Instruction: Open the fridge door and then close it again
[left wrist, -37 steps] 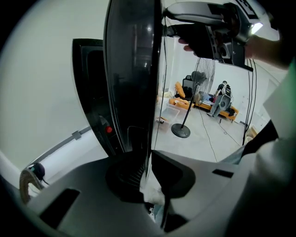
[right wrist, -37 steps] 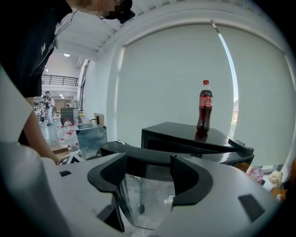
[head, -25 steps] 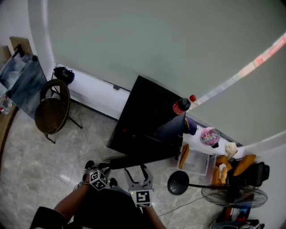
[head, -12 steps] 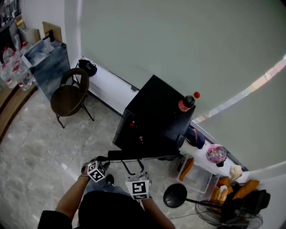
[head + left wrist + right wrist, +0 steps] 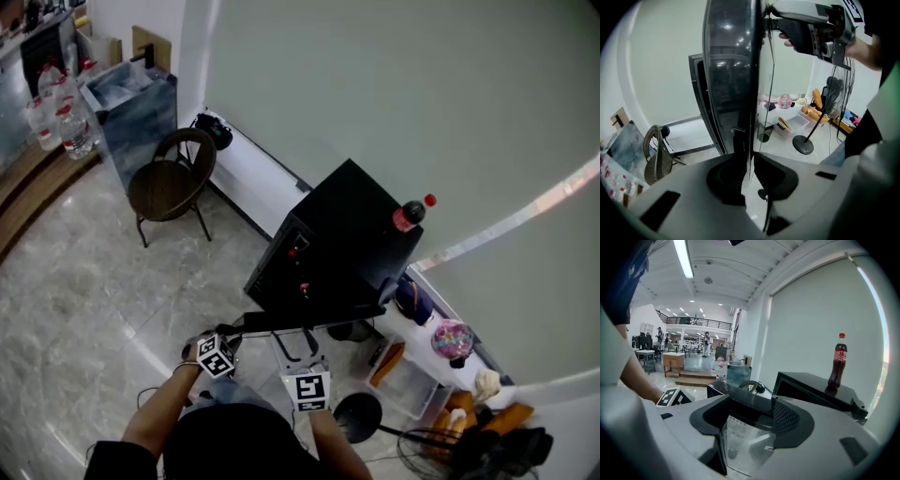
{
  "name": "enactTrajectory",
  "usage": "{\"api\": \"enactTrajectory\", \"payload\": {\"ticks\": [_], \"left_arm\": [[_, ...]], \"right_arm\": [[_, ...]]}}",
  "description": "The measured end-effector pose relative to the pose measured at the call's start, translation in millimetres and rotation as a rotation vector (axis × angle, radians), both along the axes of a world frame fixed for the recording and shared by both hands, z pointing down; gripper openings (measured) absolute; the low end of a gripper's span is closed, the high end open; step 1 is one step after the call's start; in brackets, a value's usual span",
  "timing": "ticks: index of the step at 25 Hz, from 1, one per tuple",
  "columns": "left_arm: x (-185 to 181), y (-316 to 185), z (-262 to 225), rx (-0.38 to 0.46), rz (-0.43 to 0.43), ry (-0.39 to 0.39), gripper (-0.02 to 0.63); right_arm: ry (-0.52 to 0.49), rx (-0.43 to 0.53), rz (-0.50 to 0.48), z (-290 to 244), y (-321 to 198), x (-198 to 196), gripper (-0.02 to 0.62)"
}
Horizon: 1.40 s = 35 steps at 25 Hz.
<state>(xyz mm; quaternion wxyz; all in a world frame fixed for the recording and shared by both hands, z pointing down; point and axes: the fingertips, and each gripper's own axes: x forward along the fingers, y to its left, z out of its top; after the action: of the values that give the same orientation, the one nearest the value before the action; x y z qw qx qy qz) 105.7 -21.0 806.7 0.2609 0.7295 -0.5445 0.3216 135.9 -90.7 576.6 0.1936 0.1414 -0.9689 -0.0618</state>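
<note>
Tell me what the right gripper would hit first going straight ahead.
Most likely the open fridge door: its top edge lies between the right gripper's jaws. Depth beyond is unclear.

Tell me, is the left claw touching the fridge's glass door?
Touching. The left gripper view shows the left claw closed on the thin edge of the fridge door, with no gap on either side.

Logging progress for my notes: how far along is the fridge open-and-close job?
Done: the fridge door stands swung out from the fridge. In hand: the left gripper clamps its edge, the right gripper grips its top. Left: swing it shut.
</note>
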Motion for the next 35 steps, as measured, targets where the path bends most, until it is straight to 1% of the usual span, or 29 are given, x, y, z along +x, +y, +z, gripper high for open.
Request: {"api": "enactTrajectory", "payload": {"ticks": [3,7,11,13,18,22,28,33,35], "left_arm": [[18,10,3,0.001,-0.023,0.001,0.051],[41,25,-1,0.021,-0.053,0.003,0.046],[63,31,0,0.031,-0.103,0.000,0.044],[74,34,2,0.027,-0.126,0.002,0.044],[97,39,4,0.008,-0.167,-0.003,0.043],[113,45,5,-0.014,-0.204,-0.011,0.041],[138,55,4,-0.028,-0.296,-0.019,0.041],[161,58,0,-0.021,-0.345,-0.023,0.041],[171,60,1,-0.026,-0.361,-0.024,0.041]], "right_arm": [[0.002,0.023,-0.049,3,9,13,0.273],[0.002,0.020,-0.100,-1,22,31,0.270],[0.005,0.018,-0.114,-2,28,49,0.270],[0.005,0.016,-0.117,-2,30,57,0.261],[0.015,0.028,-0.149,0,34,76,0.262],[0.027,0.070,-0.222,4,39,89,0.259],[0.039,0.112,-0.333,3,49,109,0.258],[0.028,0.106,-0.373,1,54,128,0.258],[0.036,0.120,-0.399,2,56,136,0.254]]}}
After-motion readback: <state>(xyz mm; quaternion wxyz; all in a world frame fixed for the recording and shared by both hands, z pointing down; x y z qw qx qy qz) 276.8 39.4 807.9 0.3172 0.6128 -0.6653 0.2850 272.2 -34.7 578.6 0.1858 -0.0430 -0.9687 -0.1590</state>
